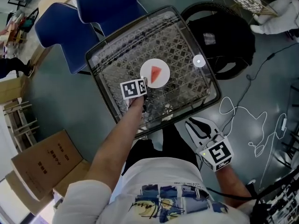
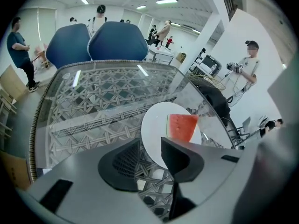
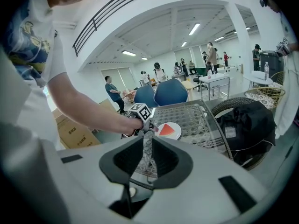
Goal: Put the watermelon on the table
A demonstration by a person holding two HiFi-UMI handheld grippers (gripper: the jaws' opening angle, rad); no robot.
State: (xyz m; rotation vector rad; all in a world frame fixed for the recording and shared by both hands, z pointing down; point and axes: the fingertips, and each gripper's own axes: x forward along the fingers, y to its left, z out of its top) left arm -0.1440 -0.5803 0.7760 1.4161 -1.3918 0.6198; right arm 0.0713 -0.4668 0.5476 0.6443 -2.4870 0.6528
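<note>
The right gripper [image 3: 147,141] is held with jaws narrowly parted, empty; the left gripper's [image 2: 152,143] jaws are spread, nothing grasped; just beyond them the watermelon [image 2: 181,126] is laid flat on a white plate [image 2: 154,125], rind edge leftward; bare glass table [image 2: 93,92] is left open beyond, up to its rim.

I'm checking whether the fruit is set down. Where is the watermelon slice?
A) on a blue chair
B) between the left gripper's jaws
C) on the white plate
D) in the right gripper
C: the watermelon slice lies on the white plate on the glass table, beyond the left gripper and its open, empty jaws.
</note>
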